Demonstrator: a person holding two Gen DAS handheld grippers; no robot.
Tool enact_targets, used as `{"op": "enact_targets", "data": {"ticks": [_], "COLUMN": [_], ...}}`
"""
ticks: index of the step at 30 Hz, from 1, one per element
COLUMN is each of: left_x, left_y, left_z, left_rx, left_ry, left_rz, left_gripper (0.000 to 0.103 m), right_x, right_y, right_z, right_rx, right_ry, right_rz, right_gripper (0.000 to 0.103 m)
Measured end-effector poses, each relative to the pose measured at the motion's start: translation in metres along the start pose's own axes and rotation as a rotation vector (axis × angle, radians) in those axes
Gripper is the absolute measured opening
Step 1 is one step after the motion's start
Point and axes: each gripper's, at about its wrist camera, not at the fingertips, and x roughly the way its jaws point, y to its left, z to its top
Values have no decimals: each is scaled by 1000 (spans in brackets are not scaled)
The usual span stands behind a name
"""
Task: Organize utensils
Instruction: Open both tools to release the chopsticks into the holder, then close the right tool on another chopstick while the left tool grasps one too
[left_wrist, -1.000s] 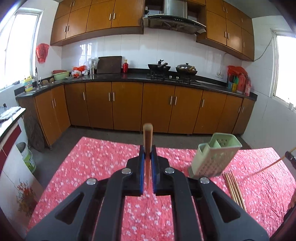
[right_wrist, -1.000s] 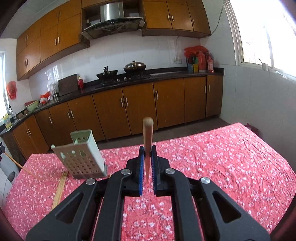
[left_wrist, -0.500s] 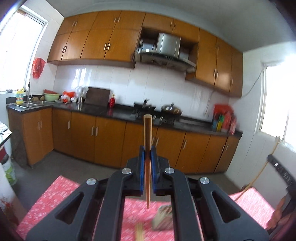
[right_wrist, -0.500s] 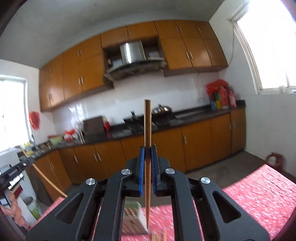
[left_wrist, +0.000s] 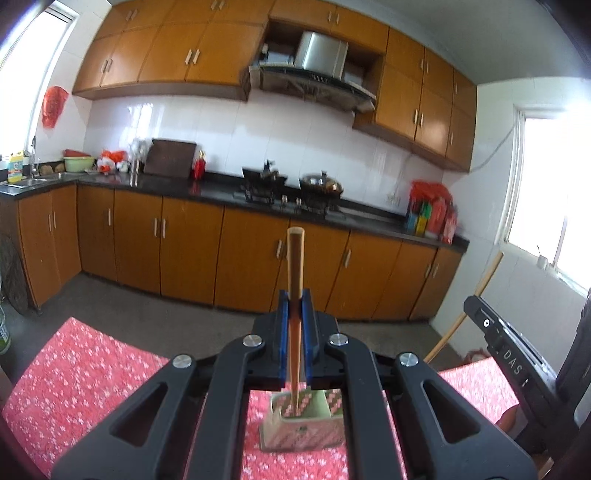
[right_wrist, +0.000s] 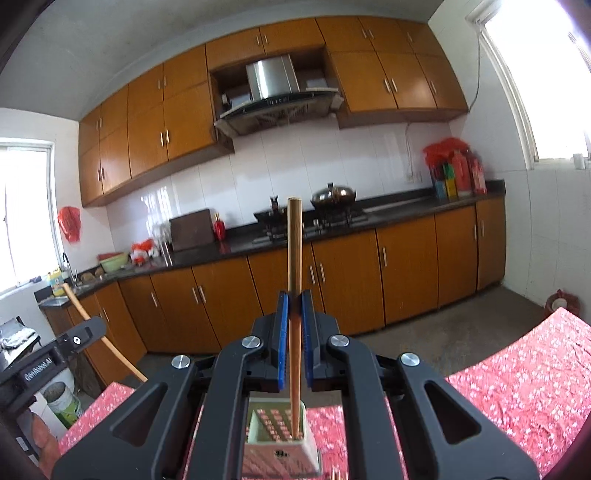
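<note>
My left gripper (left_wrist: 294, 310) is shut on a wooden chopstick (left_wrist: 295, 266) held upright, its lower tip inside the pale green perforated holder (left_wrist: 301, 430) on the red flowered tablecloth. My right gripper (right_wrist: 294, 310) is shut on another wooden chopstick (right_wrist: 294, 258), also upright, its lower tip inside the same holder (right_wrist: 280, 439). Each gripper shows at the edge of the other's view, the right one (left_wrist: 506, 354) with its chopstick (left_wrist: 465, 306), the left one (right_wrist: 48, 362) with its chopstick (right_wrist: 99, 332).
The table with the red flowered cloth (left_wrist: 85, 376) reaches to both sides of the holder (right_wrist: 517, 384). Tips of loose chopsticks (right_wrist: 336, 475) lie just right of the holder. Kitchen cabinets and a counter (left_wrist: 229, 195) stand behind; a bucket (right_wrist: 64, 402) sits on the floor at left.
Both grippers have tilted up from the table and moved over the holder. The chopstick tips have come down into its opening. The holder was beside the grippers a second ago.
</note>
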Motion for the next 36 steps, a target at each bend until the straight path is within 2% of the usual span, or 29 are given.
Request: {"op": "enact_targets", "data": {"ticks": [3, 5, 6, 7, 8, 13, 17, 20, 23, 24, 26, 28, 29, 32, 36], "left_x": [1, -4, -8, -11, -16, -44, -65, -75, -78, -78, -75, -70, -67, -63, -60], "left_y": [2, 3, 3, 4, 5, 17, 35, 51, 66, 71, 79, 88, 93, 100, 106], "left_z": [-6, -6, -6, -5, -5, -5, -14, -30, -55, -64, -86, -111, -125, -156, -182], "left_rx": [1, 1, 3, 6, 9, -7, -7, -2, 29, 38, 51, 50, 43, 16, -1], "left_ry": [16, 14, 9, 4, -2, -18, 0, 41, 100, 120, 173, 239, 277, 354, 416], "left_rz": [2, 2, 3, 5, 9, 33, 82, 123, 180, 191, 212, 223, 223, 213, 192], "left_gripper": [11, 21, 23, 27, 29, 32, 35, 36, 37, 37, 37, 37, 37, 37, 37], "right_x": [-8, -12, -15, -20, -26, -48, -64, -72, -71, -67, -59, -51, -47, -42, -37], "right_y": [2, 3, 3, 3, 3, -3, -17, -35, -54, -60, -64, -66, -65, -59, -55], "right_z": [-3, -1, 1, 3, 5, 7, -1, -22, -56, -76, -101, -135, -149, -180, -201], "right_rx": [-15, -21, -23, -25, -23, -24, -6, 16, 31, 38, 34, 41, 45, 34, 28], "right_ry": [8, 12, 11, 8, 1, 5, 47, 120, 240, 310, 404, 528, 578, 664, 713], "right_rz": [-4, 0, 0, -2, -6, -30, -65, -110, -147, -145, -136, -99, -80, -61, -57], "right_gripper": [9, 11, 19, 32, 36, 37, 37, 37, 37, 37, 33, 21, 20, 17, 17]}}
